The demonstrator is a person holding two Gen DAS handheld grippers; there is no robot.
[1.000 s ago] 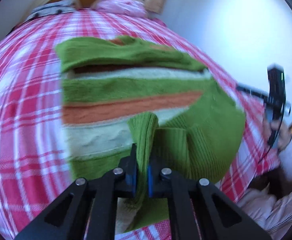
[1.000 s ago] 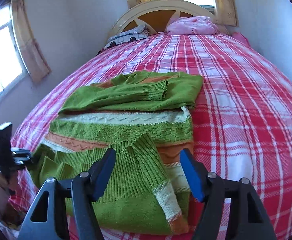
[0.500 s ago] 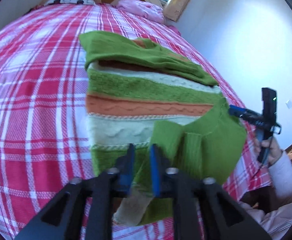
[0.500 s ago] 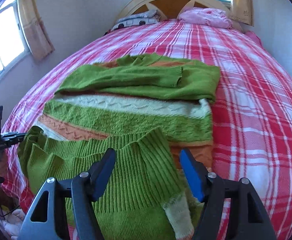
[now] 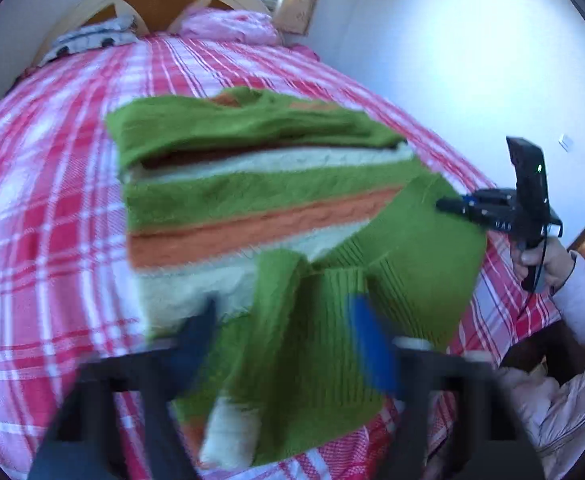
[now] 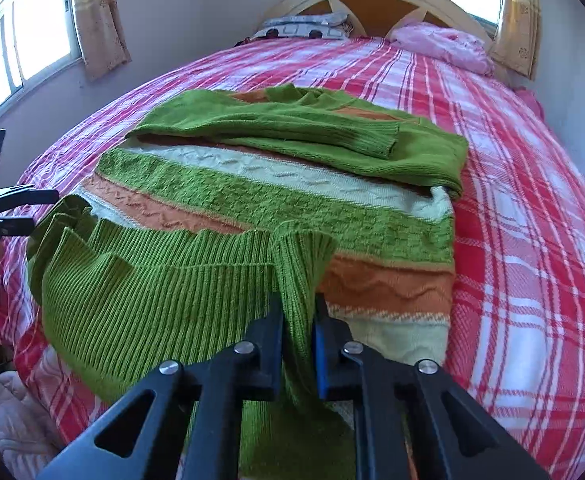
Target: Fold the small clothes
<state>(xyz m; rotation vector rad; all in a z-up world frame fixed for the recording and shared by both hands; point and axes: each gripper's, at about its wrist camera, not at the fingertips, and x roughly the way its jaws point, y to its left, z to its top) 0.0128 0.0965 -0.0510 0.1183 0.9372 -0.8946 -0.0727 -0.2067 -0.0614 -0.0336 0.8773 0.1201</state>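
Right wrist view: right tool point(image 6: 297, 316) pinches the sweater's point(image 6: 276, 196) ribbed green hem.
Left tool point(image 5: 282, 328) hangs spread, blurred, gripping nothing; sweater lies on the plaid bed point(image 6: 532, 240).

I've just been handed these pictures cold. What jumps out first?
A striped green, orange and cream sweater lies spread across the red plaid bed. The right gripper is clamped on a fold of its ribbed green hem near the bed's foot, while the left gripper hangs open over the hem.
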